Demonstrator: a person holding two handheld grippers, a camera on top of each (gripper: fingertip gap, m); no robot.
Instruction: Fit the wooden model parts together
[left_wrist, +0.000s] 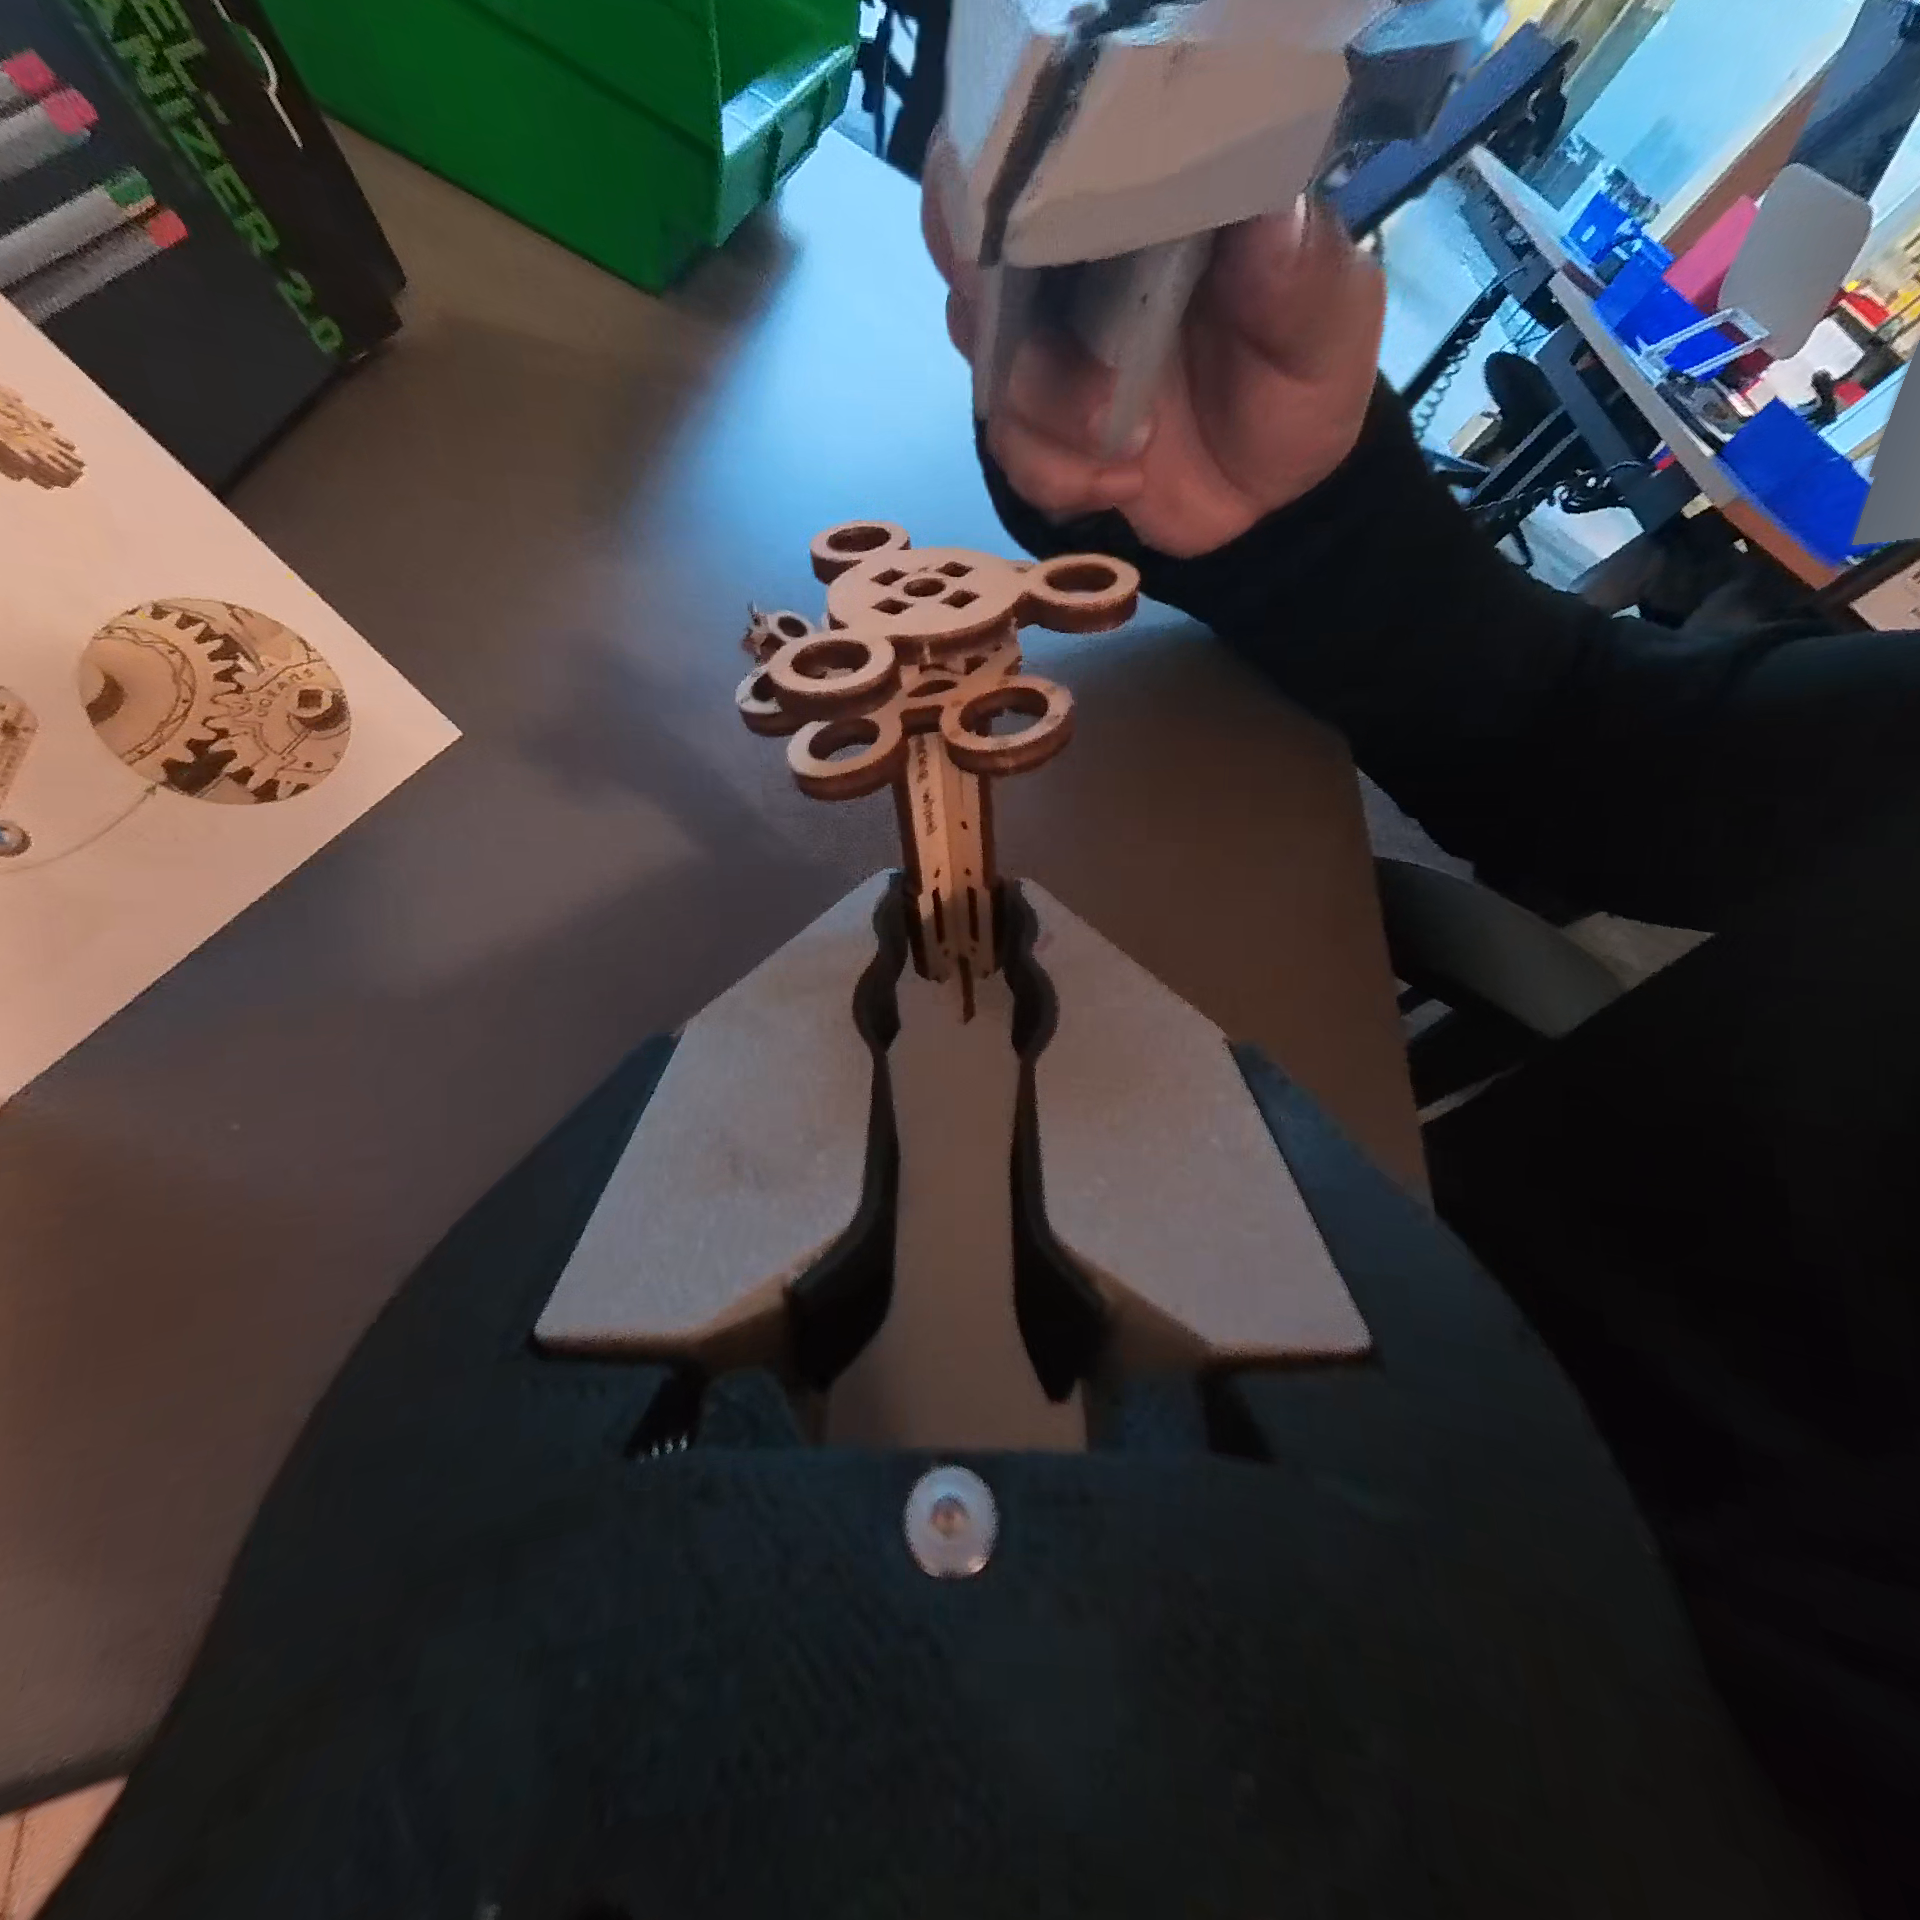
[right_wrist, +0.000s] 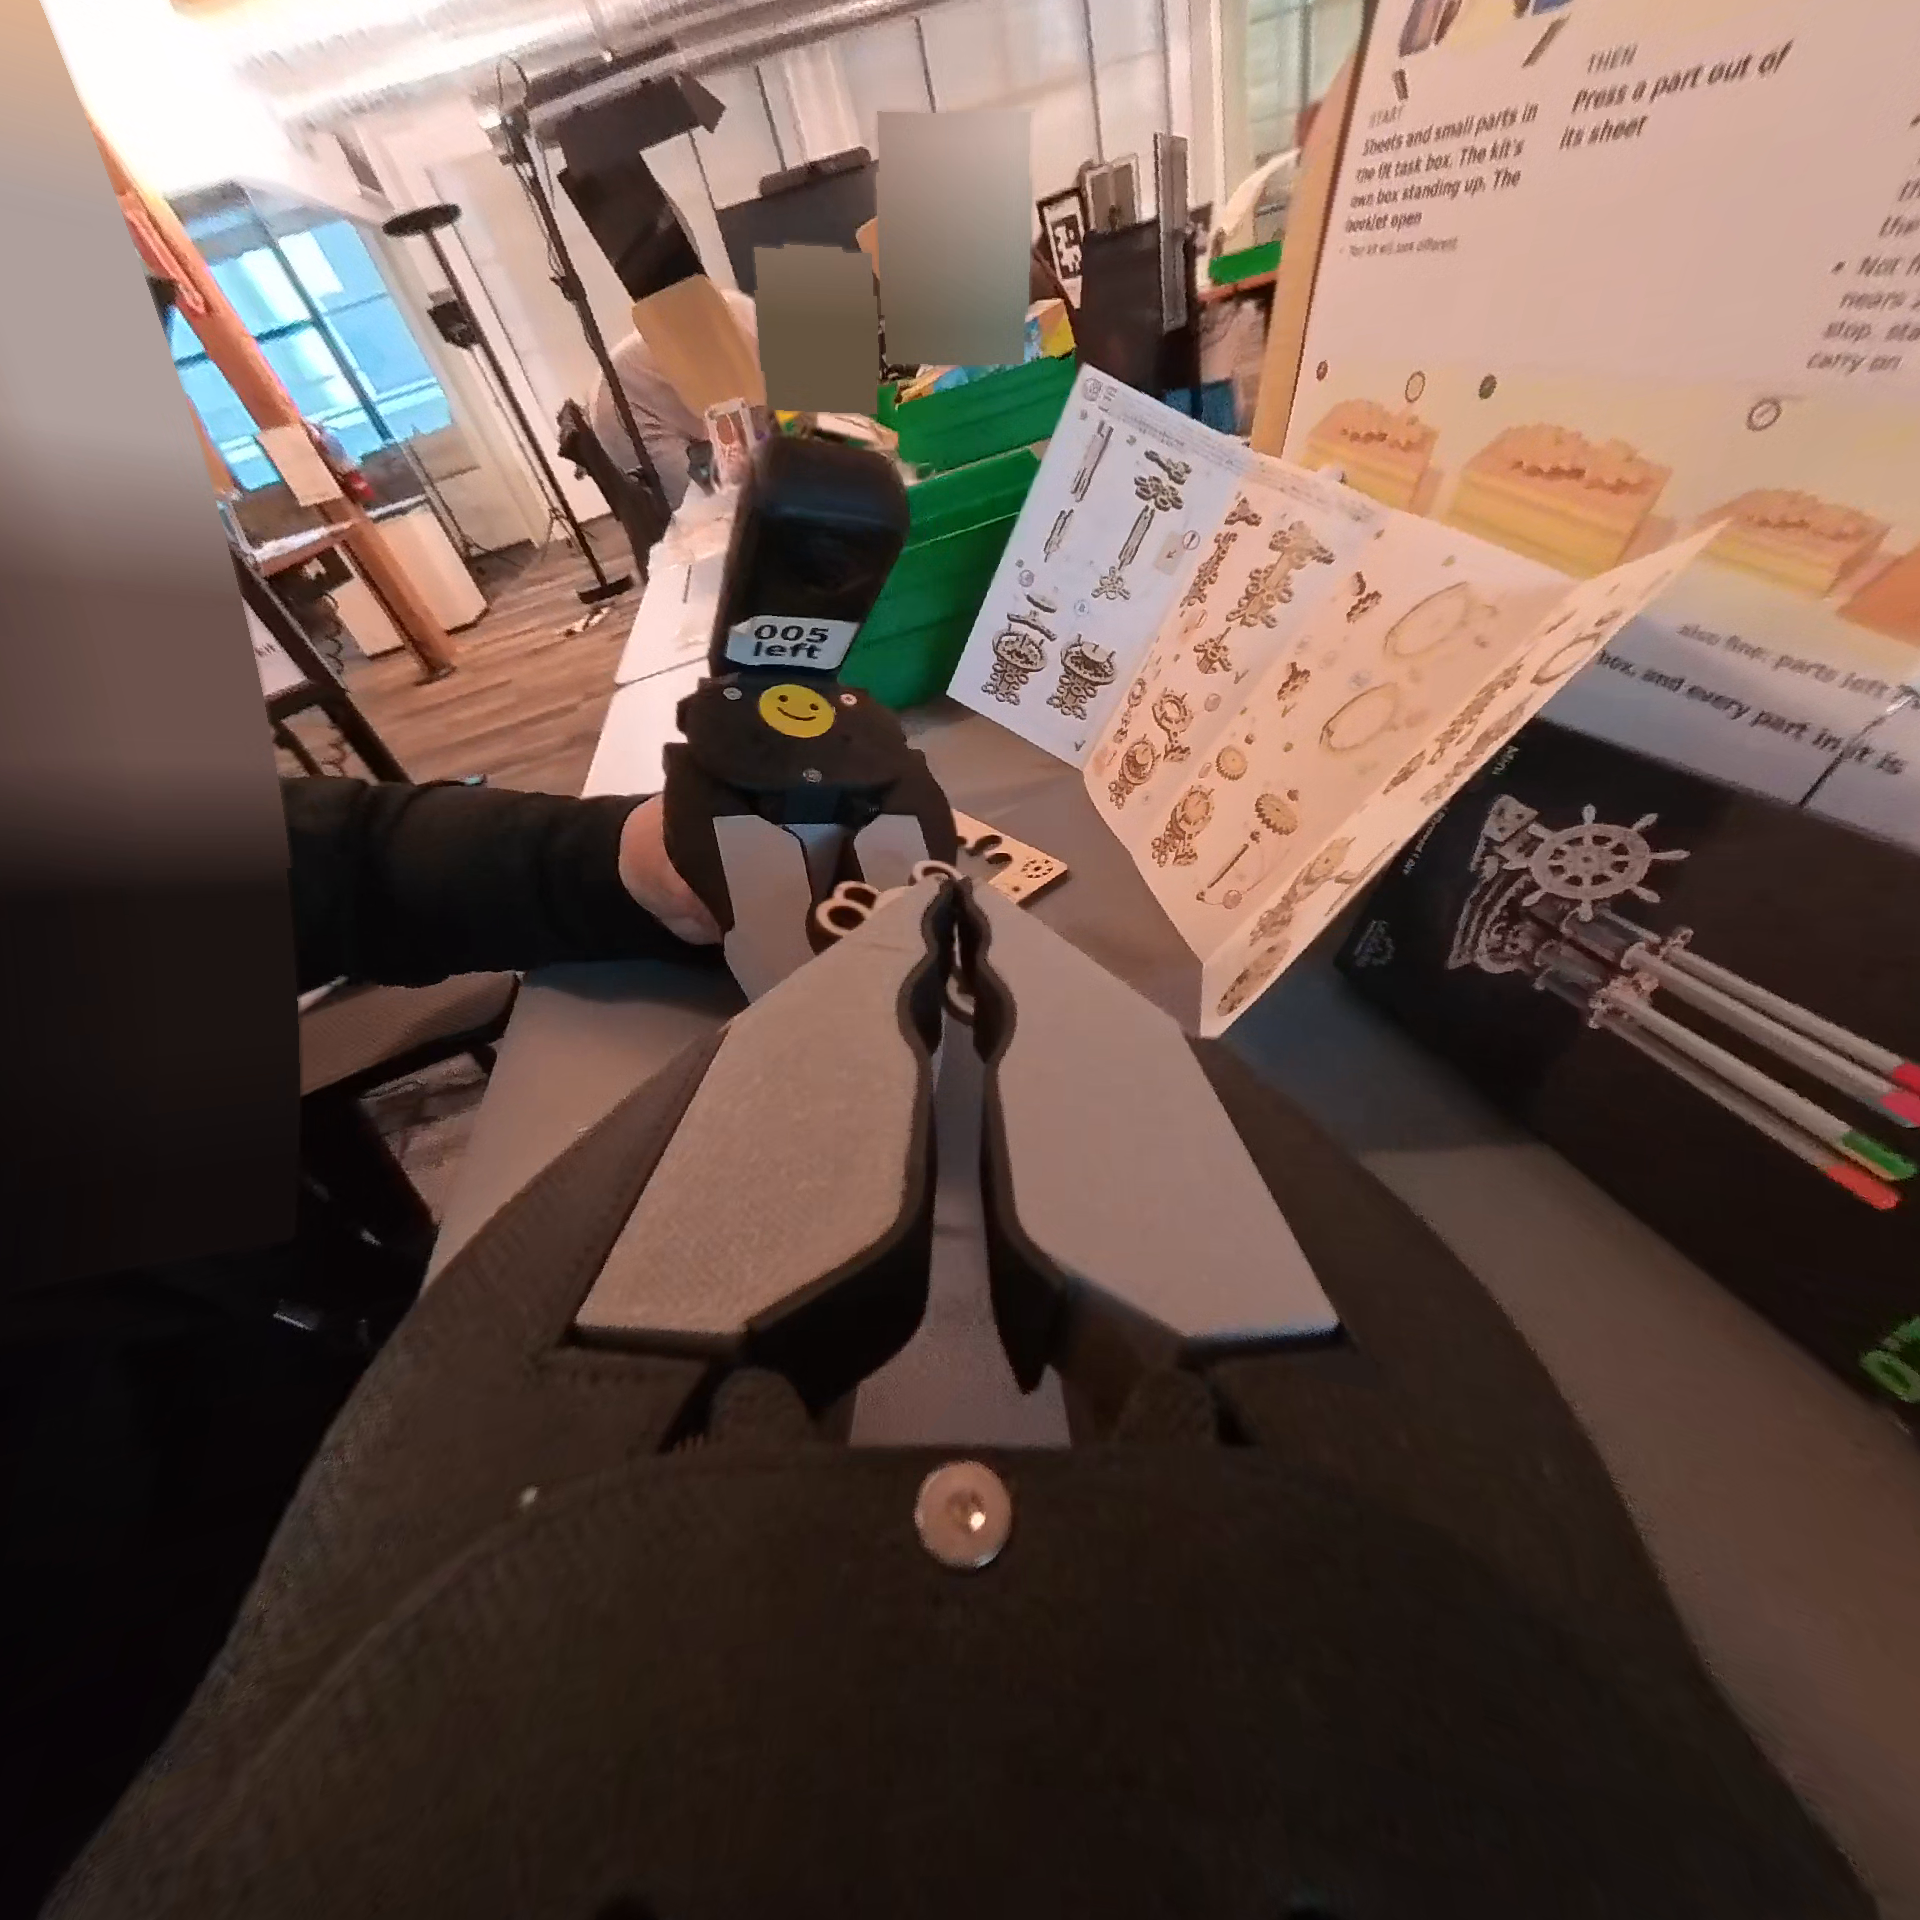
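Note:
My left gripper (left_wrist: 951, 914) is shut on the wooden shaft (left_wrist: 948, 842) of a wooden model (left_wrist: 925, 644) and holds it upright above the grey table (left_wrist: 499, 935). The model carries stacked flat plates with ring-shaped lobes at its top. My right gripper (left_wrist: 992, 249), held in a hand, hovers blurred above and behind the model with its jaws together. In the right wrist view my right gripper (right_wrist: 951, 899) is shut, and I see nothing between the jaws. Just beyond its tips are the left gripper (right_wrist: 821, 894) and the model's rings (right_wrist: 844, 912).
An open instruction booklet (right_wrist: 1299, 727) stands at the right and also shows in the left wrist view (left_wrist: 156, 727). A black kit box (right_wrist: 1662, 987) lies beside it. Green bins (left_wrist: 582, 125) stand at the back. A wooden parts sheet (right_wrist: 1023, 868) lies on the table. A printed board (right_wrist: 1610, 312) stands behind. About 9 centimeters separates my left fingertips from my right.

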